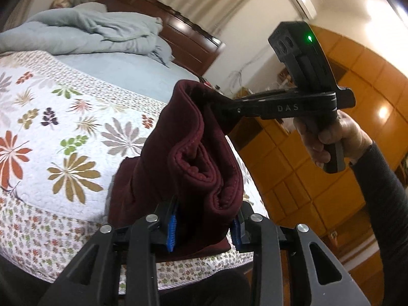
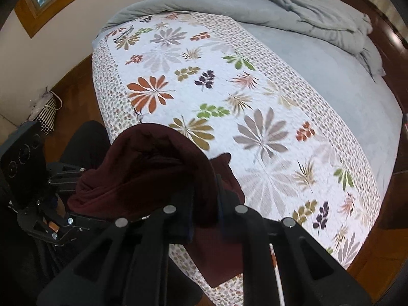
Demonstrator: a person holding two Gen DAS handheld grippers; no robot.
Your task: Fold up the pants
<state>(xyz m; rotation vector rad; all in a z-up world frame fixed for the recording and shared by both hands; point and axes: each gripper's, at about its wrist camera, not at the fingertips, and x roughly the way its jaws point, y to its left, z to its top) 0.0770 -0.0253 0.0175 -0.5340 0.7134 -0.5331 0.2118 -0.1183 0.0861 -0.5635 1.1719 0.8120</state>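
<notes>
While both grippers hold it up over the near edge of the bed [image 2: 331, 81], the dark red pants [image 1: 183, 158] hang as a bunched, doubled-over bundle, its lower part trailing onto the floral quilt [image 1: 76, 117] at that edge. On the right gripper [image 1: 211, 99], seen from the left wrist camera, the white letters "DAS" can be read along the side of the black body, and a small green light glows on the block above it; no other writing is legible anywhere. A bare hand [image 1: 329, 140] with a dark sleeve grips its handle. Its jaws stand nearly together, pinching a thin fold at the top corner of the pants; they have just been closing, with the cloth between them. The fingertips themselves are buried in the fabric and cannot be made out. The left gripper [image 1: 204, 229] has its jaws a little apart, their blue pads pressed against either side of a thicker roll of the pants. In the right wrist view the left gripper [image 2: 63, 219] is mostly hidden behind the cloth, and the picture is blurred. A crumpled grey duvet [image 2: 293, 7] lies at the far end of the bed, by the dark wooden headboard [image 1: 178, 28]
</notes>
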